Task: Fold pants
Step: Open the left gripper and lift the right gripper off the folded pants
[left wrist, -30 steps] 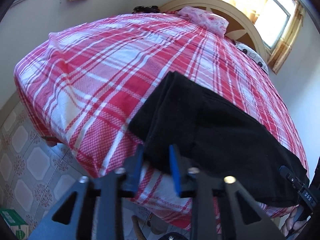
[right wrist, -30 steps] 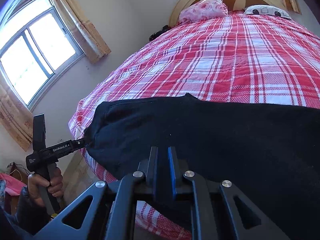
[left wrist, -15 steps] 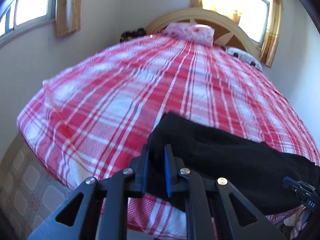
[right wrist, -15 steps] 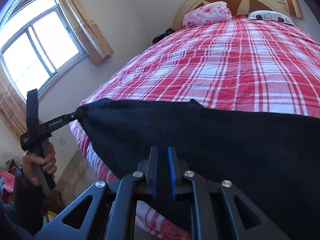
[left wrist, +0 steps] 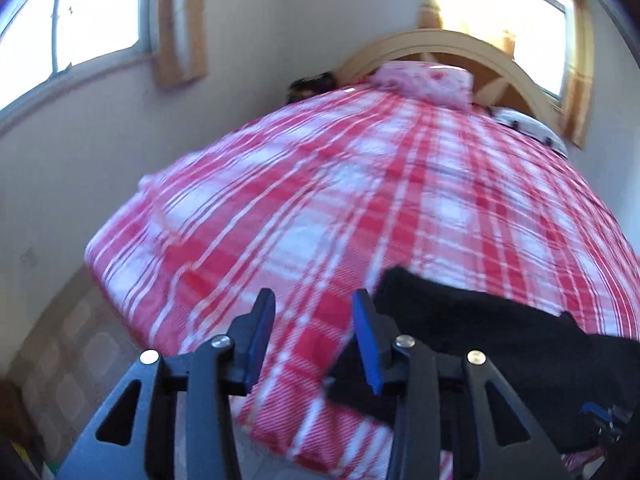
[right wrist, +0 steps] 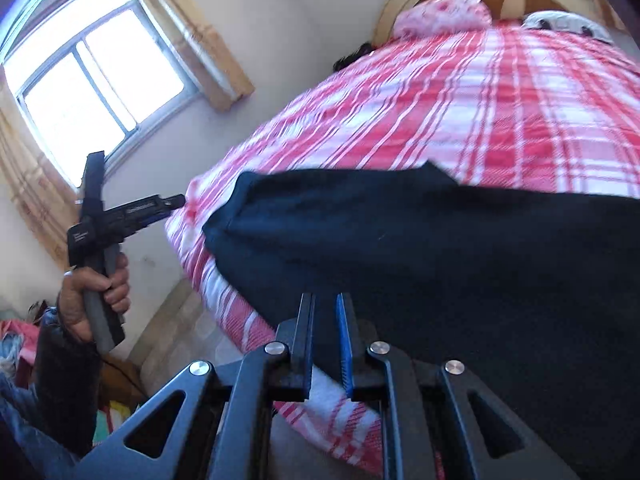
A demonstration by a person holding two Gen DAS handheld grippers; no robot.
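The black pants (right wrist: 440,248) lie folded along the near edge of the red plaid bed (right wrist: 460,92); they also show at the lower right of the left wrist view (left wrist: 500,340). My left gripper (left wrist: 314,304) is open and empty, held off the pants' left end; it also shows in the right wrist view (right wrist: 176,202), apart from the cloth. My right gripper (right wrist: 324,308) has its jaws a narrow gap apart at the pants' near edge, with nothing visibly between them.
A pink pillow (left wrist: 424,80) and a wooden headboard (left wrist: 440,46) are at the far end of the bed. Windows with curtains (right wrist: 92,80) are on the left wall. Tiled floor (left wrist: 60,340) lies below the bed's left side.
My left gripper has opened, let go of the pants' end and drawn away to the left. The pants' end has dropped onto the bed. My right gripper's jaws have parted slightly.
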